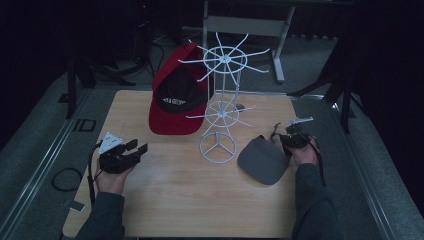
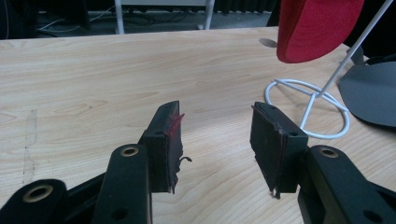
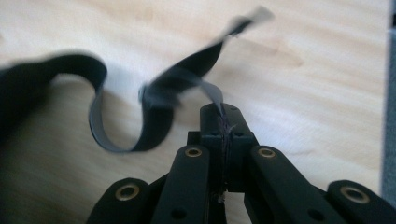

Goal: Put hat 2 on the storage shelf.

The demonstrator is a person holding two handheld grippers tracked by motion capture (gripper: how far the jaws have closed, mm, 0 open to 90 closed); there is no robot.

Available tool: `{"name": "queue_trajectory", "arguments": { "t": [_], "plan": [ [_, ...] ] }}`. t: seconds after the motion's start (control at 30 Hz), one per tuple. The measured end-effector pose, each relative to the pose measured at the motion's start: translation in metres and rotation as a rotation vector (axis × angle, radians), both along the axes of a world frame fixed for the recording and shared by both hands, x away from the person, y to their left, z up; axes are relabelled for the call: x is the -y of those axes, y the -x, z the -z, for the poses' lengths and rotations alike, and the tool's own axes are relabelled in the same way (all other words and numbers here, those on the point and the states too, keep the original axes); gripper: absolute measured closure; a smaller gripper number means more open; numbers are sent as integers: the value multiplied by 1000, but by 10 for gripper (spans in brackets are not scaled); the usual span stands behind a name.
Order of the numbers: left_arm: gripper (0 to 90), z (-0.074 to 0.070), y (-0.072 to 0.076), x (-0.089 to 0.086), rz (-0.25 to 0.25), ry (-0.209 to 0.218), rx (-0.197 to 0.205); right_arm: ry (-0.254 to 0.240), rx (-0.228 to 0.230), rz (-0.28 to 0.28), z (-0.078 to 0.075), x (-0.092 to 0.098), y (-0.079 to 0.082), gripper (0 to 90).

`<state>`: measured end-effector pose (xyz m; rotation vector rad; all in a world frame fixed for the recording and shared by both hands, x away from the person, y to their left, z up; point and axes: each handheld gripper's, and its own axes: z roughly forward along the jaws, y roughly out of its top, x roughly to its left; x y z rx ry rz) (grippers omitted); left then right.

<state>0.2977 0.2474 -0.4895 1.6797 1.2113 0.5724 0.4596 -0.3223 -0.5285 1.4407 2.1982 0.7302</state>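
A grey cap (image 1: 263, 160) lies near the surface's right edge, my right tongs (image 3: 223, 122) pinched on its strap (image 3: 154, 100). A red-and-black cap (image 1: 176, 92) hangs on the white rack (image 1: 220, 107).

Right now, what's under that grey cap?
The grey cap lies on the wooden table, its strap pinched by the right gripper. Anything beneath its crown is hidden.

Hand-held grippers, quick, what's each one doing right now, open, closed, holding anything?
Left hand-held gripper: open, nothing between its jaws.
Right hand-held gripper: closed on the strap of the grey cap.
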Motion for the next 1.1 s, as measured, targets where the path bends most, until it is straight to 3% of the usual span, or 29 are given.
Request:
{"name": "queue_trajectory", "arguments": {
  "t": [0.03, 0.07, 0.1, 0.13, 0.17, 0.27, 0.4, 0.67, 1.1],
  "plan": [
    [535, 0, 0, 0, 0, 0, 0, 0, 0, 0, 0, 0, 0, 893],
    [535, 0, 0, 0, -3, 3, 0, -16, 37, 10, -6, 2, 1, 894],
    [535, 0, 0, 0, -3, 3, 0, -16, 37, 10, -6, 2, 1, 894],
    [535, 0, 0, 0, -3, 3, 1, -29, 70, 19, -13, 3, 3, 894],
    [535, -1, 0, 0, -3, 3, 1, -29, 70, 19, -13, 3, 3, 894],
    [536, -1, -1, 1, 0, 4, 1, -61, 130, 23, -27, 6, 6, 893],
    [536, -1, -1, 2, 0, 5, 1, -101, 173, 18, -40, 6, 9, 893],
    [536, -1, -1, 1, -1, 4, 1, -178, 244, -10, -64, 2, 16, 893],
    [536, 0, -1, 2, 2, 1, 0, -254, 350, -78, -106, -4, 35, 896]
  ]
}}
